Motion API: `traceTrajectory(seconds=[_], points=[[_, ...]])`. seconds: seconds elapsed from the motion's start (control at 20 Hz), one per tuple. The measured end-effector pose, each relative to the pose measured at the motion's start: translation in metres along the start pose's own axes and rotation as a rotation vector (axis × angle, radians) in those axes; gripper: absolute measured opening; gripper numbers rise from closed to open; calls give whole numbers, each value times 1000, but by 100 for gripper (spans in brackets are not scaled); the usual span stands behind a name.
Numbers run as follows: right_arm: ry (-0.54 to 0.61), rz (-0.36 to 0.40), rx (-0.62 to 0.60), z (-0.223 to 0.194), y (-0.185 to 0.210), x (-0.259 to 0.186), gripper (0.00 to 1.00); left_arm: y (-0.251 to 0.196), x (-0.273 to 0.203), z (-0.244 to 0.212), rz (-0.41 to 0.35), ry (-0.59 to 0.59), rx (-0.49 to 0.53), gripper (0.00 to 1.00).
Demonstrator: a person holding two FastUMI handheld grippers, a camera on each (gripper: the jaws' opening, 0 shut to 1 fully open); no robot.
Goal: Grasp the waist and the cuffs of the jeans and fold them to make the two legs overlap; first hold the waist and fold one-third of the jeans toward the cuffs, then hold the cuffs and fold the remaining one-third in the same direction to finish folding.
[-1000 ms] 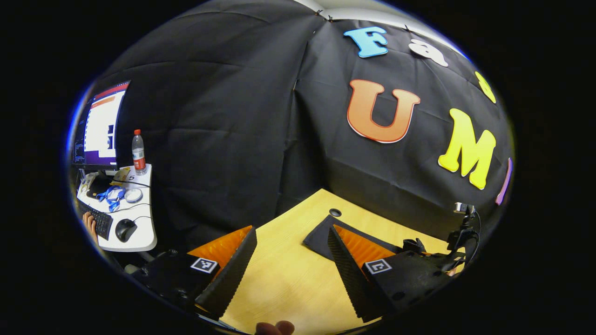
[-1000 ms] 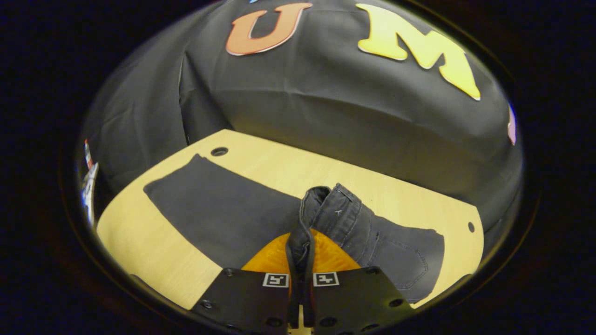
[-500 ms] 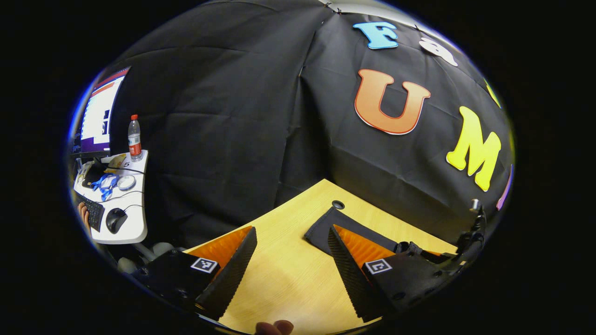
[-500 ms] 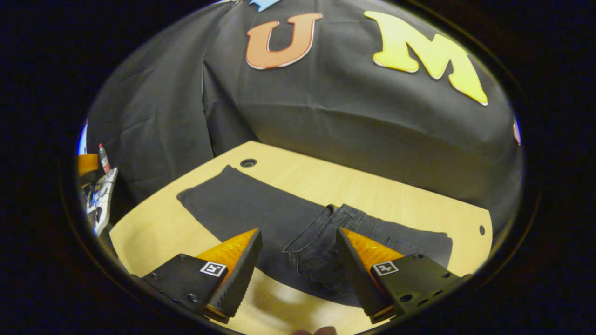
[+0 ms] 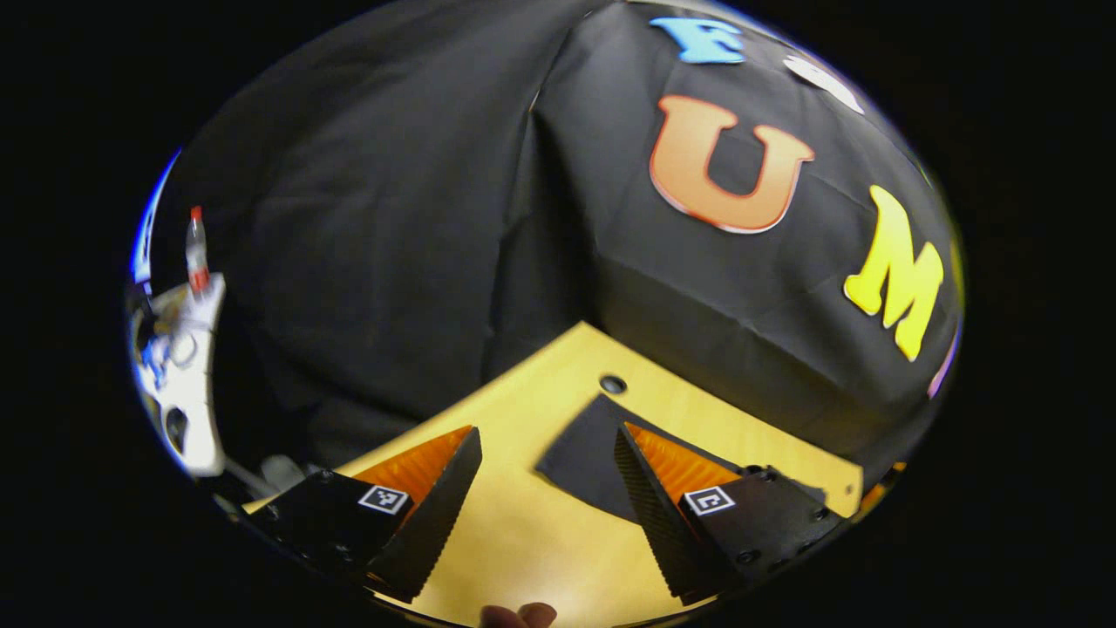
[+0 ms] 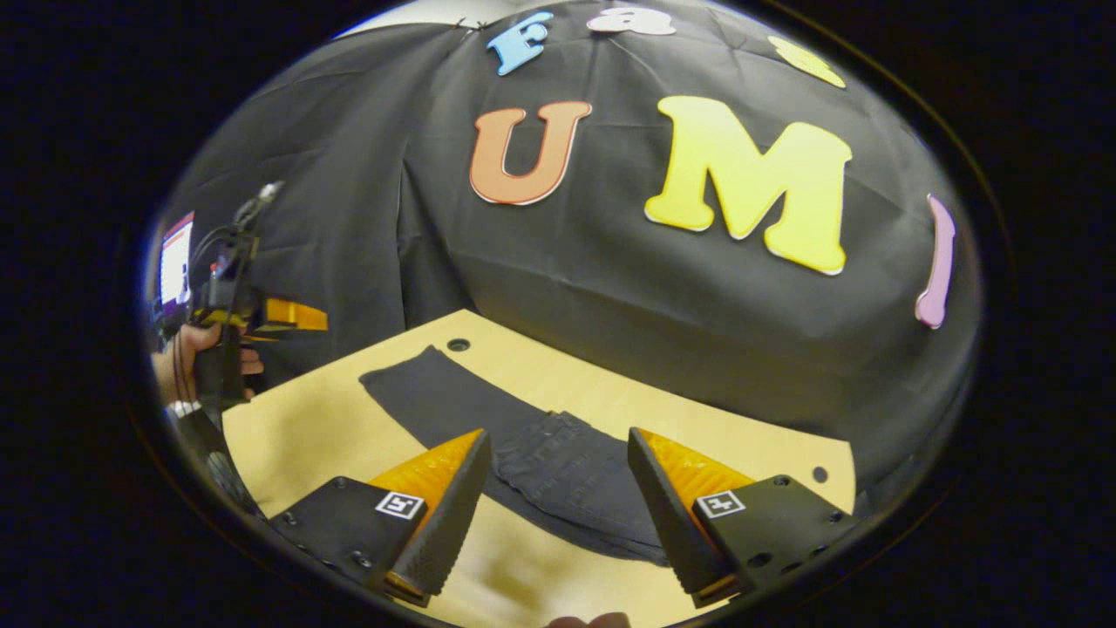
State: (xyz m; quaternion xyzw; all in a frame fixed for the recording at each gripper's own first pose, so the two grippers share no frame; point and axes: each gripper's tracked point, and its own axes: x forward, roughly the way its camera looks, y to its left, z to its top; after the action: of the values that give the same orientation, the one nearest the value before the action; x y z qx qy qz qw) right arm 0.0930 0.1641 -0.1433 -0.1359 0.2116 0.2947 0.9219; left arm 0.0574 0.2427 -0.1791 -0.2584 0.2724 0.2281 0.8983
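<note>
Dark jeans [image 6: 558, 471] lie along the wooden table [image 6: 314, 436], with the waist third folded over onto the legs. The cuff end [image 6: 418, 388] points to the far left corner. My right gripper [image 6: 558, 433] hovers open above the folded waist, touching nothing. In the left gripper view the cuff end [image 5: 580, 453] lies flat just beyond and partly behind the right finger. My left gripper [image 5: 546, 432] is open over bare table beside the cuffs. In the right gripper view a hand holds the left gripper [image 6: 301, 316] off the table's left end.
The black booth wall rises right behind the table. A cable hole [image 5: 613, 384] sits near the cuffs, another hole [image 6: 819, 474] at the right end. A white side desk [image 5: 187, 384] with a bottle [image 5: 197, 249] stands far left.
The right gripper let go of the waist, opened and drew back upward; the folded waist has settled flat. The left gripper's view has swung right, toward the cuffs.
</note>
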Motion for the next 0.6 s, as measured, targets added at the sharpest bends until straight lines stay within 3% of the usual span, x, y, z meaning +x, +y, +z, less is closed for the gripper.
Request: traceTrajectory(seconds=[0.15, 0.3, 0.45, 0.6], points=[[-10, -54, -4, -5, -26, -32, 95, -21, 33, -40, -40, 239, -268, 99], [25, -106, 32, -26, -50, -55, 96, -18, 63, -73, 38, 436, -449, 99], [66, -169, 62, -49, -79, -72, 97, -14, 84, -76, 106, 494, -481, 99], [109, -227, 145, -70, -105, -84, 96, -2, 105, -72, 162, 510, -451, 99]])
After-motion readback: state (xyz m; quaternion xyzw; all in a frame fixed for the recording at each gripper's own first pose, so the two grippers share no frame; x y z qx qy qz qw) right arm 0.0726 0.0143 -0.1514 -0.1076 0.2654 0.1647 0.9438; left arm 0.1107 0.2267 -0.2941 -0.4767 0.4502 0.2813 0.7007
